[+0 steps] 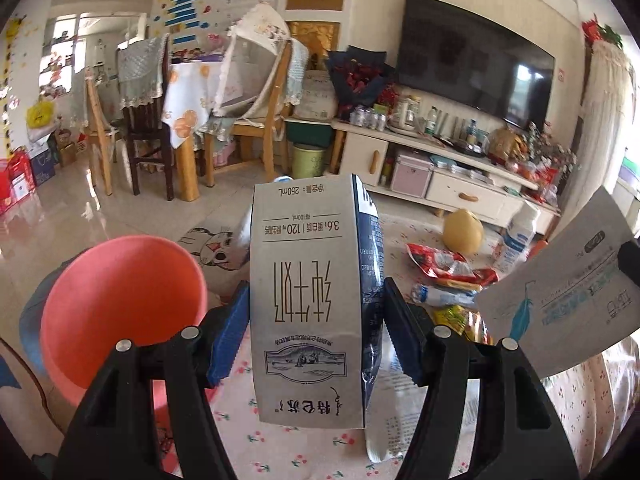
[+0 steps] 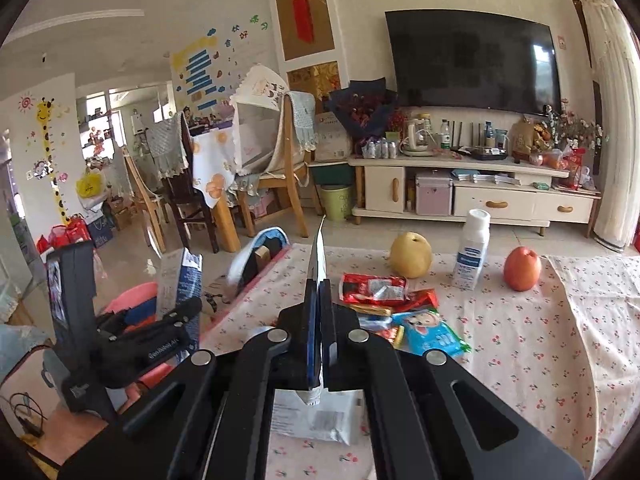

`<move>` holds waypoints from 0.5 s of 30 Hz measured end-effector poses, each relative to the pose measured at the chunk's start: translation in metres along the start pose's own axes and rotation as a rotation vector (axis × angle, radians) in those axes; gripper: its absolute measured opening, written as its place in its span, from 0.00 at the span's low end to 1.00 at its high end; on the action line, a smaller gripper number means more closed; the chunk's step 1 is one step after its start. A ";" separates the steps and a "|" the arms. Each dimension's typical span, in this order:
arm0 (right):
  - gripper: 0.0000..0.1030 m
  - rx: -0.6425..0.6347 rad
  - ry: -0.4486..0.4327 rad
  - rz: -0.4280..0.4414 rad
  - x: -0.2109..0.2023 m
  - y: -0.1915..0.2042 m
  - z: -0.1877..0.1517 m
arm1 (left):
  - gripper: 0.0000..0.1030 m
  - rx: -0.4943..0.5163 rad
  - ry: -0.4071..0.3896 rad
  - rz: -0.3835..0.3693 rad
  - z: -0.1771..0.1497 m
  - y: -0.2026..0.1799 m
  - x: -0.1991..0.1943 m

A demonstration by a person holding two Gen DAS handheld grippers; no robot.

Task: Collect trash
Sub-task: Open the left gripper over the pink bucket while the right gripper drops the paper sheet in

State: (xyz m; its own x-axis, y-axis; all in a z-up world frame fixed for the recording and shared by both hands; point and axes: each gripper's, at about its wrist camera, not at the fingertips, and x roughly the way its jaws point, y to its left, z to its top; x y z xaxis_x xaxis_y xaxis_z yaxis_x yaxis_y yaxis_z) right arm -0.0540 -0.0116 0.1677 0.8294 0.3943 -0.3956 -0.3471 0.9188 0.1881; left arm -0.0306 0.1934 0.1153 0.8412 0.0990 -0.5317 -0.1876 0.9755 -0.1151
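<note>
My left gripper [image 1: 316, 292] is shut on a grey and dark blue milk carton [image 1: 308, 300], held upside down above the table edge. A pink bin [image 1: 120, 300] stands just left of it, below table height. My right gripper [image 2: 319, 286] is shut on a thin flat white packet [image 2: 319, 252], seen edge on and lifted above the table. That packet [image 1: 560, 288] also shows at the right of the left wrist view. In the right wrist view the carton [image 2: 180, 276] sits at the left, over the bin [image 2: 132, 296]. Red wrappers [image 2: 376, 288] and a blue packet [image 2: 432, 332] lie on the cloth.
The table has a cherry-print cloth [image 2: 520, 360]. On it are a pear [image 2: 412, 254], a white bottle [image 2: 472, 248], an apple [image 2: 522, 268] and a white label packet [image 2: 316, 416]. Chairs [image 2: 288, 184] and a TV cabinet [image 2: 472, 192] stand beyond.
</note>
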 end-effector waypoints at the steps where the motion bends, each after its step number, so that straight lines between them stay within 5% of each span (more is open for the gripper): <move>1: 0.02 0.009 -0.005 0.035 0.004 0.009 0.005 | 0.64 -0.022 -0.006 0.014 0.003 0.007 -0.001; 8: 0.02 0.019 -0.020 0.236 0.045 0.081 0.030 | 0.64 -0.160 -0.048 0.188 0.019 0.073 -0.008; 15: 0.02 -0.007 0.018 0.343 0.099 0.151 0.028 | 0.64 -0.412 0.062 0.286 0.019 0.159 0.009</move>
State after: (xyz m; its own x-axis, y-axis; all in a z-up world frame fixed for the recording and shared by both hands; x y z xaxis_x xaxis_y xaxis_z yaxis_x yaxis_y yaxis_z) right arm -0.0115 0.1656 0.1820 0.6559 0.6806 -0.3265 -0.6074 0.7327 0.3070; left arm -0.0430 0.3531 0.1086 0.6974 0.3273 -0.6376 -0.6013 0.7513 -0.2721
